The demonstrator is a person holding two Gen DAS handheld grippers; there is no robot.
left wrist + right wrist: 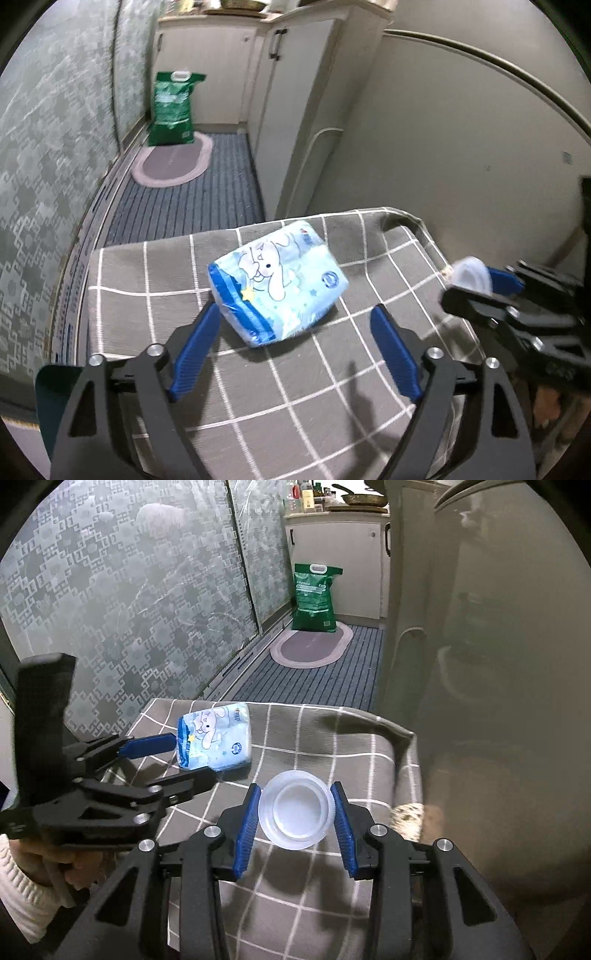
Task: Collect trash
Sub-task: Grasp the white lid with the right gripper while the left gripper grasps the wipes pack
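Observation:
A light blue tissue pack with a cartoon dog print lies on the grey checked tablecloth. My left gripper is open, its blue fingers either side of the pack's near end, the left finger close to it. The right wrist view shows the pack and my left gripper at the left. My right gripper is shut on a clear plastic cup, held above the cloth. In the left wrist view the cup and my right gripper show at the right edge.
A green sack stands on an oval mat on the striped floor beyond the table. Frosted patterned glass doors run along the left. White cabinets and a pale wall lie to the right.

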